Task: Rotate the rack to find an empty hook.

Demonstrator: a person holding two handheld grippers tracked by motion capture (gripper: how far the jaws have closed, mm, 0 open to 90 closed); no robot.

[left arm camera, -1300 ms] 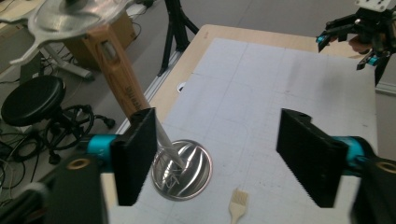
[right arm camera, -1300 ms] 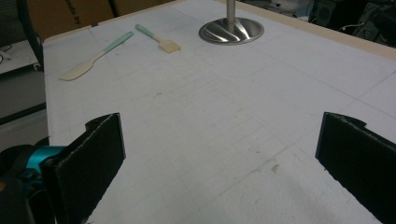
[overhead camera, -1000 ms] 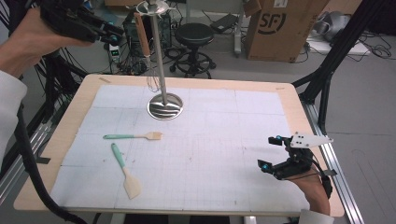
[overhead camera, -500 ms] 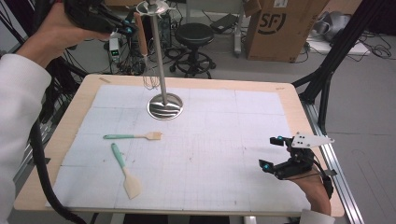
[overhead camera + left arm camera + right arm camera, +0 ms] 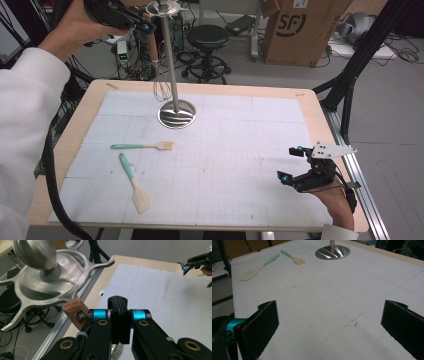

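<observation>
At the top of the stand point(image 5: 170, 60), our left gripper point(image 5: 142, 26) hovers beside the whisk point(image 5: 151, 50). Its jaws have just been closing and now meet on nothing. In the left gripper view the whisk's brown handle end point(image 5: 75, 312) sits just to the left of the shut tips, close under one arm of the stand's crown point(image 5: 50, 285). We cannot tell whether it is hooked there.

The whisk hangs upright, its long axis running straight down alongside the pole, with its wires near the base. We judge that any grasp means opening again and shifting sideways toward the handle.

Our right gripper point(image 5: 289, 164) rests well apart at the table's point(image 5: 300, 97) near right, jaws spread wide over bare mat. The left hand is far nearer.
</observation>
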